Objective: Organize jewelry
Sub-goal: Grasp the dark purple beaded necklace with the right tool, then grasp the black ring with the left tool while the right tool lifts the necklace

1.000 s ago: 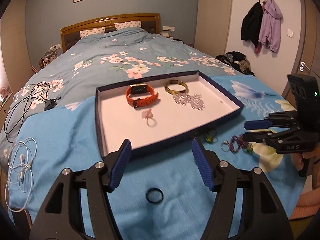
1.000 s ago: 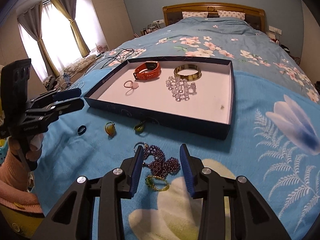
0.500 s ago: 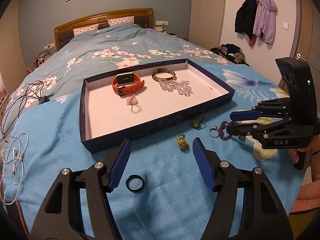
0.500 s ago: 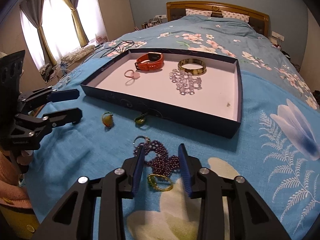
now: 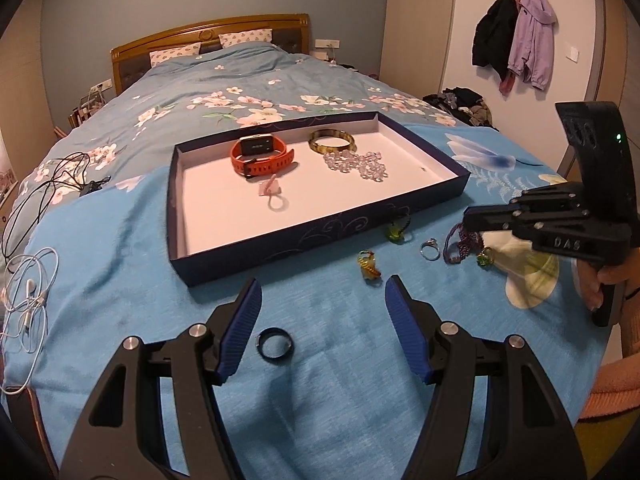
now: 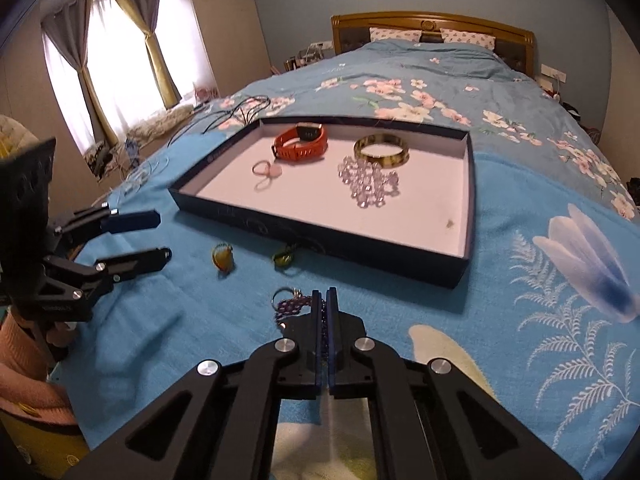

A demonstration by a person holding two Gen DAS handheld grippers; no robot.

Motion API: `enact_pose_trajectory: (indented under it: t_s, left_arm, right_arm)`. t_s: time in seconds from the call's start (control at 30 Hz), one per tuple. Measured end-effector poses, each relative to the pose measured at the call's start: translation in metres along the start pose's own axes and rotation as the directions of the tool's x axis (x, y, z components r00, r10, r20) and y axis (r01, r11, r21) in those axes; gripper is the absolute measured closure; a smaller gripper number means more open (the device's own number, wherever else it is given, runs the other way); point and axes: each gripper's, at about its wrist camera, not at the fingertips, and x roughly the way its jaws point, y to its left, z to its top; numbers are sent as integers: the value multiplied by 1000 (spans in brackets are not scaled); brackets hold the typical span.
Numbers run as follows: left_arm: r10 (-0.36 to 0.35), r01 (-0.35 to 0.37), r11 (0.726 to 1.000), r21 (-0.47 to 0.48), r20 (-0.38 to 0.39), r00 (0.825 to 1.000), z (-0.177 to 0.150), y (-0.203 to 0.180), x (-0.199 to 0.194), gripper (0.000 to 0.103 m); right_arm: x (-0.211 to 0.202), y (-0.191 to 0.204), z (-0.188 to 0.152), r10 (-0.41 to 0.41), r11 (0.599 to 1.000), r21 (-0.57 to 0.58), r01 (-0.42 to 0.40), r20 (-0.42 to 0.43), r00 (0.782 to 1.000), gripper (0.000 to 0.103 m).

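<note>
A dark blue tray (image 5: 320, 232) (image 6: 328, 236) on the bed holds an orange watch (image 5: 262, 156), a tortoiseshell bangle (image 5: 332, 142), a clear bead bracelet (image 5: 356, 162) and a pink ring (image 5: 274, 196). My right gripper (image 6: 325, 300) (image 5: 470, 220) is shut on the purple bead bracelet (image 6: 294, 306) (image 5: 460, 242) in front of the tray. My left gripper (image 5: 320, 308) (image 6: 156, 236) is open and empty over the blanket, with a black ring (image 5: 275, 343) between its fingers. An orange-yellow ring (image 5: 368, 266) (image 6: 223, 258), a green ring (image 5: 394, 234) (image 6: 282, 258), a silver ring (image 5: 430, 249) and a green bead ring (image 5: 485, 258) lie loose.
White earphones (image 5: 28, 300) and black cables (image 5: 52, 184) lie on the bed's left side. The blanket ends close in front of both grippers. Jackets (image 5: 516, 36) hang on the right wall.
My right gripper has shut on the purple bead bracelet. The left gripper has drawn back a little, so the tray and loose rings sit further off.
</note>
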Motion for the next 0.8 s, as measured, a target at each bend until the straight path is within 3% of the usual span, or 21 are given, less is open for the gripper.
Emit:
enact_pose_trajectory:
  t_s: [0.27,0.4,0.67,0.73,0.8]
  left_arm:
    - [26,-27,1000,-11,-25,999,-9,9,-2,40]
    - [36,-36,999,-15,-46,998,-10,13,2,41]
    - [25,-28,999,-34,-87,996,-12,17,9,43]
    - [22,-27,999,-39,-104,994,-12,17,12,43]
    - [24,-31,998,-52,-127,992,-13,20,16,46]
  right_arm:
    - [4,-6,2,-17,1000,20,17,-14,1000,95]
    - [6,-6,0,-26,999,23,26,-26,999,72]
    - [25,5,-1,-79,996,-49,75,-80,994,78]
    - [22,6,-1,-80,995,-61,76,-68,994,100]
    - [20,6,0,-92,994,-64,88,-59,994,102]
